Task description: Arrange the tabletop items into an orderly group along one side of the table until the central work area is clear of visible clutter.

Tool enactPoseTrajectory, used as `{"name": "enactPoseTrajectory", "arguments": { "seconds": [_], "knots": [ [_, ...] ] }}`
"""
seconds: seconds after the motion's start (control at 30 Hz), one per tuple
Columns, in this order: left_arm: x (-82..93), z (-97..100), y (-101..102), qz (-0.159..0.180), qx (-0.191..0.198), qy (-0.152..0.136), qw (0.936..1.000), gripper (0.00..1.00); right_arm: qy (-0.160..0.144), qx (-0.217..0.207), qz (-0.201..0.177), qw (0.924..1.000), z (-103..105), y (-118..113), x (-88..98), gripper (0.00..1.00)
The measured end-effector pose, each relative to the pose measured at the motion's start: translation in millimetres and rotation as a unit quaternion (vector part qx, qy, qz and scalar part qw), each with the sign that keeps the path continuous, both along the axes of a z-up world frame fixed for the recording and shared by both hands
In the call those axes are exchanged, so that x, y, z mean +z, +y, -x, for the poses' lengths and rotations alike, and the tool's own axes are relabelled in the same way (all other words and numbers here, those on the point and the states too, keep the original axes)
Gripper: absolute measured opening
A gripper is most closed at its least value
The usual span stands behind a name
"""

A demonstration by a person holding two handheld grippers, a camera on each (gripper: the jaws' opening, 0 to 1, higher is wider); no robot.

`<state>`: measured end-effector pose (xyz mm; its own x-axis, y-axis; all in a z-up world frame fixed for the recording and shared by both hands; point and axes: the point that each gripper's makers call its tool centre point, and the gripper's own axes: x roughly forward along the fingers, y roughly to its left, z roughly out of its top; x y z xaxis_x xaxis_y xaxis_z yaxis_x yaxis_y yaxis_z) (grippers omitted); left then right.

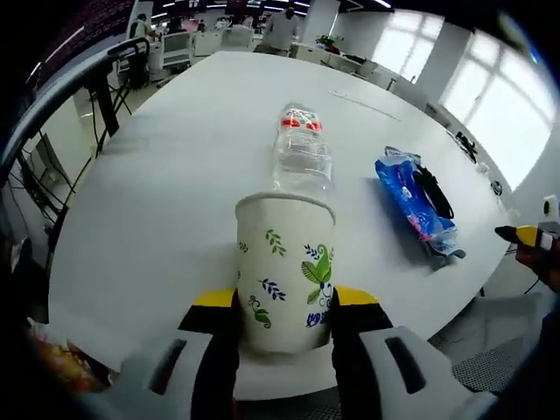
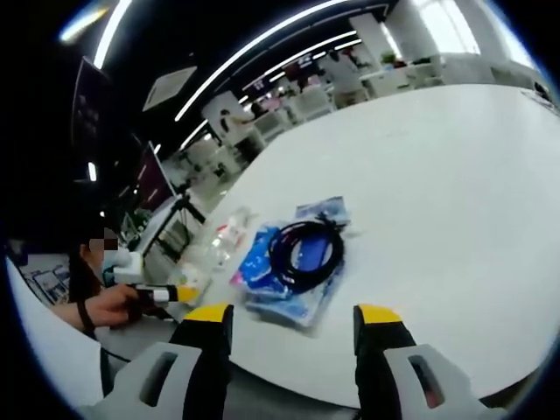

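While left tool clamps paper cup, hiding bottle base; right tool apart, nr blue packet.

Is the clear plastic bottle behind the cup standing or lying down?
Lying down. In the left gripper view the clear plastic bottle with the red label rests on its side on the white table, behind the upright leaf-printed paper cup.

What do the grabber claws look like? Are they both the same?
Yes, they match. The left gripper has two chunky jaws, black along the inner sides, with bright yellow tips and light grey shells with dark slots lower down. The right gripper has the same yellow tips, black jaws and grey slotted shells.
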<state>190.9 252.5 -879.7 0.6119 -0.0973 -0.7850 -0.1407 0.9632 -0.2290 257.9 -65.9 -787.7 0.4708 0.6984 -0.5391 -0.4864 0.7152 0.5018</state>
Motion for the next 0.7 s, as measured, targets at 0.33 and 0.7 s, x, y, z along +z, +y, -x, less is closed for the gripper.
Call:
{"name": "enactPoseTrajectory", "arguments": {
  "seconds": [0.33,0.7],
  "knots": [
    [-3.9,1.7,-2.1,0.008,-0.001,-0.005,1.0,0.39,-0.002,0.016,-0.004,0.9999,6.8,6.6,-2.0,0.56],
    [3.8,4.8,-25.0,0.024,-0.018,-0.011,0.9995,0.39,0.01,0.015,-0.001,0.9998,17.3,-0.8,-12.1,0.56]
  ]
}}
